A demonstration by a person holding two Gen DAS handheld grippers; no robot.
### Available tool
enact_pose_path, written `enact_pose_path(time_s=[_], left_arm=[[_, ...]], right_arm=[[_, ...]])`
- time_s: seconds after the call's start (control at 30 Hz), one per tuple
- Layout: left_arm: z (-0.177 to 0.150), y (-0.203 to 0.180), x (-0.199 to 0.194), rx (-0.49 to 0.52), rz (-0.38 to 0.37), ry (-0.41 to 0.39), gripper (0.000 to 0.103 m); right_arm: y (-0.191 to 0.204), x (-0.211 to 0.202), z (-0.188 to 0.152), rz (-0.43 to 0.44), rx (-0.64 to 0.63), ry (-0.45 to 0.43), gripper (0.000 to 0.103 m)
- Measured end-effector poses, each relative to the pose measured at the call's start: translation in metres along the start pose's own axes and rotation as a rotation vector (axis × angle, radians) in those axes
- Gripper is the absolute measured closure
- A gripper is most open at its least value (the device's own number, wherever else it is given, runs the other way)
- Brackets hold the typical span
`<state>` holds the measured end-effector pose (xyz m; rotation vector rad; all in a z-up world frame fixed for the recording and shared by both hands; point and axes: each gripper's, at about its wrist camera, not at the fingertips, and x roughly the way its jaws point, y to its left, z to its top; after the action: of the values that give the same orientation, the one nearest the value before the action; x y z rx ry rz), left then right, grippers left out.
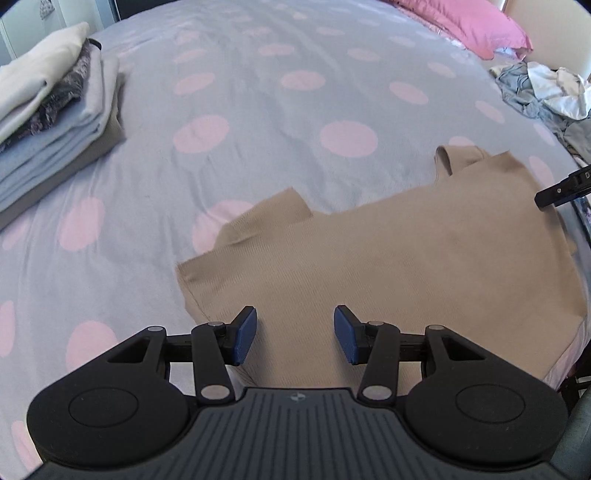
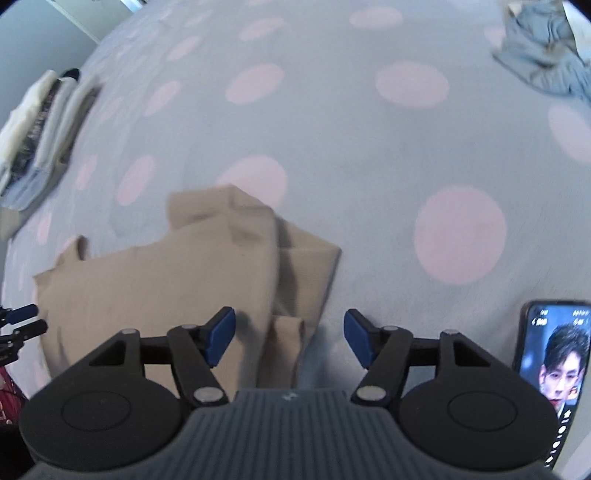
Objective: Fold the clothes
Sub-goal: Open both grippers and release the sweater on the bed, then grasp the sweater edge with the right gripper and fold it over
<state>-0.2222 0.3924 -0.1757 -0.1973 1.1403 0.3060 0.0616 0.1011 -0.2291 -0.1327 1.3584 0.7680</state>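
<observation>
A tan knit top [image 1: 406, 258] lies partly folded on the grey bedspread with pink dots [image 1: 258, 129]. My left gripper [image 1: 295, 325] hovers over its near left part, open, with only flat fabric showing beneath the gap. In the right wrist view the tan top [image 2: 166, 280] has its right side folded over in layers. My right gripper [image 2: 290, 328] is above that folded edge, jaws wide apart, pads not pressing on cloth. The view is blurred. A black finger of the right gripper [image 1: 561, 190] shows at the right edge of the left wrist view.
A stack of folded clothes [image 1: 48, 122] sits at the far left of the bed. A heap of unfolded grey and white clothes [image 1: 543, 92] lies far right, near a pink pillow [image 1: 472, 26]. A phone [image 2: 550, 376] with a lit screen lies near right.
</observation>
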Motion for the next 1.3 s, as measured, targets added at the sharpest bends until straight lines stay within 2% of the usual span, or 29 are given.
enact_pose_path(time_s=[0.2, 0.27, 0.37, 0.57, 0.77, 0.87, 1.1, 1.3], left_arm=[[-0.003, -0.004, 0.005, 0.023, 0.001, 0.016, 0.059], [-0.003, -0.004, 0.006, 0.025, 0.004, 0.018, 0.059], [-0.003, -0.004, 0.006, 0.022, 0.007, 0.015, 0.059], [-0.005, -0.002, -0.002, 0.009, 0.020, -0.003, 0.059], [-0.002, -0.003, -0.019, 0.000, 0.020, -0.054, 0.059], [-0.001, -0.004, -0.030, -0.001, 0.017, -0.090, 0.059], [-0.001, -0.002, -0.048, 0.004, 0.003, -0.150, 0.059], [-0.004, 0.010, -0.058, -0.019, 0.016, -0.175, 0.059]], right_arm=[[-0.007, 0.020, -0.002, 0.025, 0.050, 0.018, 0.049], [-0.003, 0.025, -0.003, 0.036, 0.035, 0.018, 0.066], [0.000, 0.030, -0.004, 0.055, 0.038, 0.014, 0.083], [0.010, 0.015, -0.005, 0.061, 0.023, -0.025, 0.088], [0.024, -0.029, -0.008, 0.168, 0.076, -0.075, 0.088], [0.042, -0.048, -0.008, 0.184, 0.070, -0.092, 0.088], [0.121, -0.084, -0.001, 0.246, -0.047, -0.093, 0.088], [0.207, -0.082, -0.002, 0.292, -0.161, -0.038, 0.089]])
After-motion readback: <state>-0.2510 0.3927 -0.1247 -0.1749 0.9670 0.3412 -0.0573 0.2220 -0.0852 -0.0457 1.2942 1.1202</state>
